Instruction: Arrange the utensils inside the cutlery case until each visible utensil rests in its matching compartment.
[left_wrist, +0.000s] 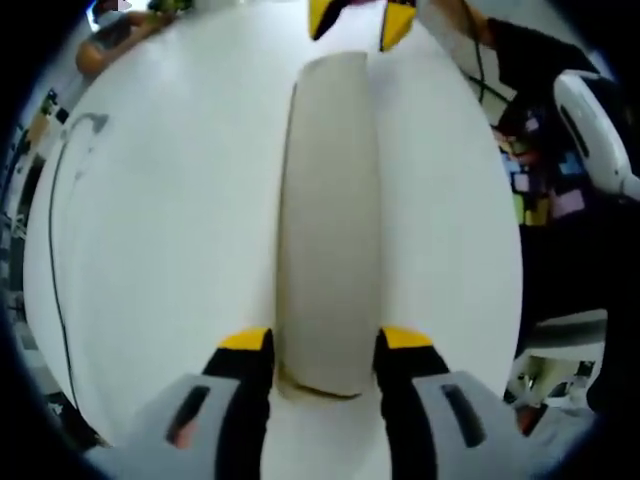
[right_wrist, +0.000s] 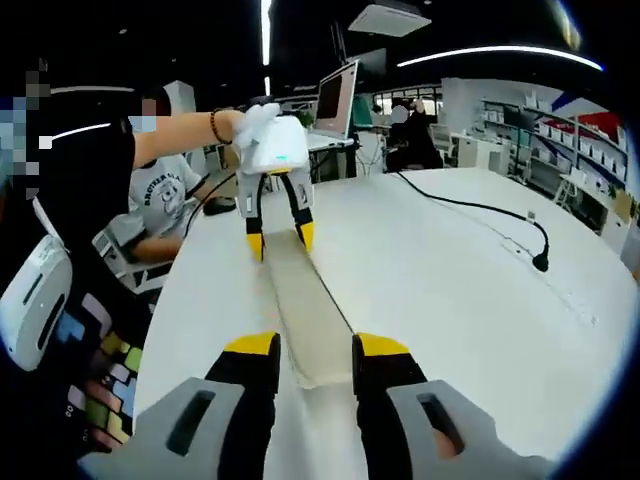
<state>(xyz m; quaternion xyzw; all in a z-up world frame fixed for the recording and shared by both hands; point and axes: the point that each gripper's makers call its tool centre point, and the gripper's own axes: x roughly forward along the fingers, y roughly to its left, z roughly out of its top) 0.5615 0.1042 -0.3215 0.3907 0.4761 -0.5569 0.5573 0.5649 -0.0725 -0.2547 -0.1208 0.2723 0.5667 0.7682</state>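
Note:
A long beige cutlery case (left_wrist: 330, 200) lies flat on the white table (left_wrist: 170, 250), its smooth closed top facing up. In the left gripper view my left gripper (left_wrist: 325, 340) straddles the case's near end, both yellow-tipped jaws pressed against its sides. My right gripper (left_wrist: 355, 18) holds the far end at the top of that view. In the right gripper view the case (right_wrist: 305, 300) runs away from my right gripper (right_wrist: 316, 345), whose jaws clamp its near end. At the far end, a gloved hand holds my left gripper (right_wrist: 280, 238) on the case.
A black cable (right_wrist: 500, 225) with a plug end (right_wrist: 541, 263) runs over the table's right part; the same cable (left_wrist: 58, 250) skirts the table edge. A laptop (right_wrist: 338, 100) stands at the far edge. People (right_wrist: 165, 205) sit and stand beyond the left side.

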